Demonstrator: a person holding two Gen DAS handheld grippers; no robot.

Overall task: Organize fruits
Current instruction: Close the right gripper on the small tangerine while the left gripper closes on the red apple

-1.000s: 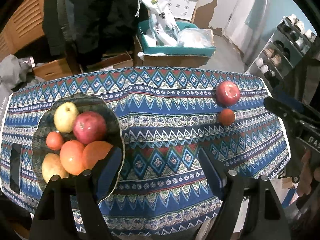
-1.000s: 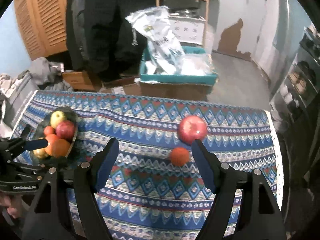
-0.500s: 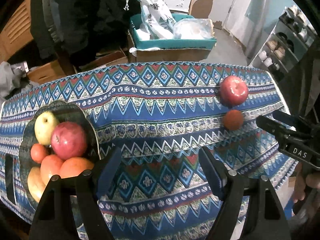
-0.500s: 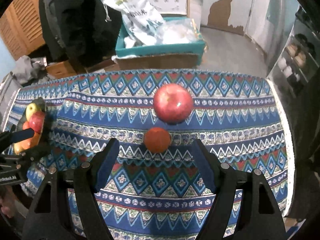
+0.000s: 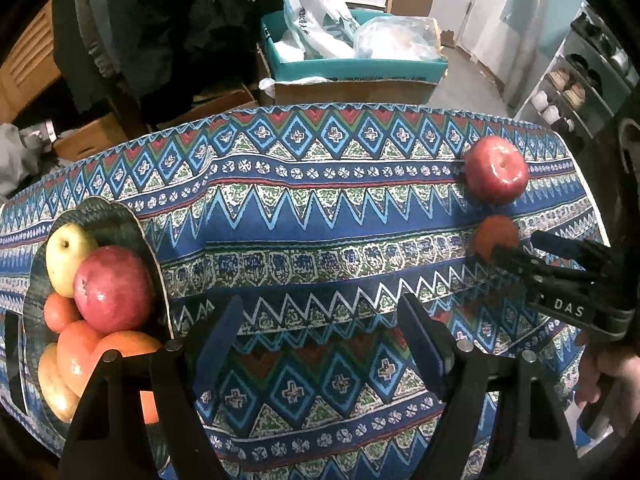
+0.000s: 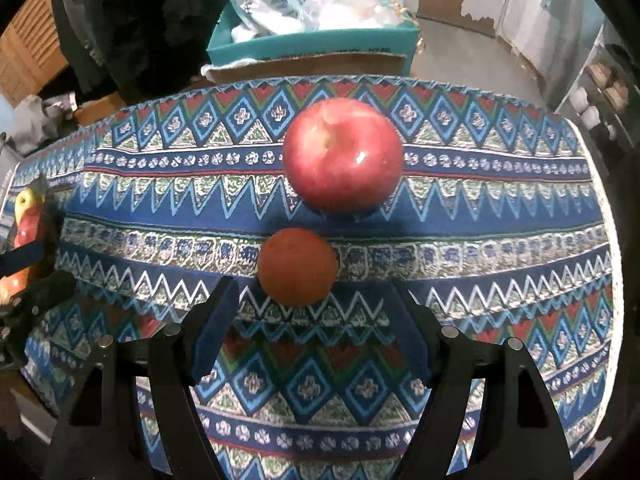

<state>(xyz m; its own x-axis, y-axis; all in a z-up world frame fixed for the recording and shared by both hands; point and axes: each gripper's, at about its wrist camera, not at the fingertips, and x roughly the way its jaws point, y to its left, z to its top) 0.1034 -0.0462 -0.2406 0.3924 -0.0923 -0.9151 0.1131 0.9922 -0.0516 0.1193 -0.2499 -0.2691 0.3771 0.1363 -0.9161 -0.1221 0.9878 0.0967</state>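
A red apple [image 6: 342, 154] and a small orange fruit [image 6: 297, 266] lie on the patterned tablecloth [image 6: 500, 216]. My right gripper [image 6: 314, 304] is open, its fingertips just short of the orange fruit on either side. The left wrist view shows the apple [image 5: 496, 170], the orange fruit [image 5: 494, 238] and the right gripper [image 5: 520, 250] reaching it. A dark bowl [image 5: 104, 216] at the table's left holds a yellow apple [image 5: 68, 254], a red apple [image 5: 114, 288] and several oranges. My left gripper [image 5: 320, 320] is open and empty over the cloth beside the bowl.
Behind the table stands a teal box [image 5: 356, 66] full of plastic bags on cardboard cartons. A shoe rack [image 5: 572, 88] is at the far right. The table's right edge [image 6: 612, 240] is close to the two loose fruits.
My right gripper has moved forward and down toward the orange fruit, which is now close to its fingertips. My left gripper has shifted right, away from the bowl.
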